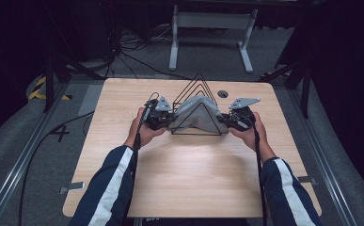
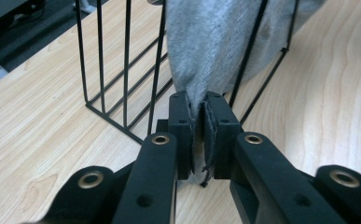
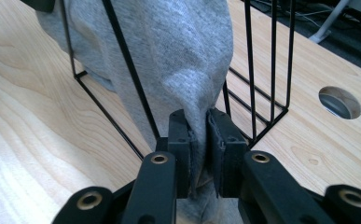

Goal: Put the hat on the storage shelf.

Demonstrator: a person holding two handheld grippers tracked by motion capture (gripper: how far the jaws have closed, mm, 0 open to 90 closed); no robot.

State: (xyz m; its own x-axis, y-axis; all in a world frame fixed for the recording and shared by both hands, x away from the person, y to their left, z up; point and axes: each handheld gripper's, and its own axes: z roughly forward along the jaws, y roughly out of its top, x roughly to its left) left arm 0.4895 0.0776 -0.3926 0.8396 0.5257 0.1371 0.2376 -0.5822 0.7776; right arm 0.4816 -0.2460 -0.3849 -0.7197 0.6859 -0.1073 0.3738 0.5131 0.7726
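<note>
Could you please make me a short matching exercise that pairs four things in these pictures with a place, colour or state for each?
Things:
1. grey cloth
2. wire rack
3. round hole
4. left gripper

Descriptions:
A. black, with triangular frames, standing on the table
B. cut into the tabletop beside the rack
C. draped over the rack, each end pinched
D. shut on one end of the cloth

Pairs: 1-C, 2-A, 3-B, 4-D

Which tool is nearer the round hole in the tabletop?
Right. The right tool grips the grey cloth at the wire rack's right end, just below the hole. The left tool grips the cloth's opposite end, farther off.
</note>
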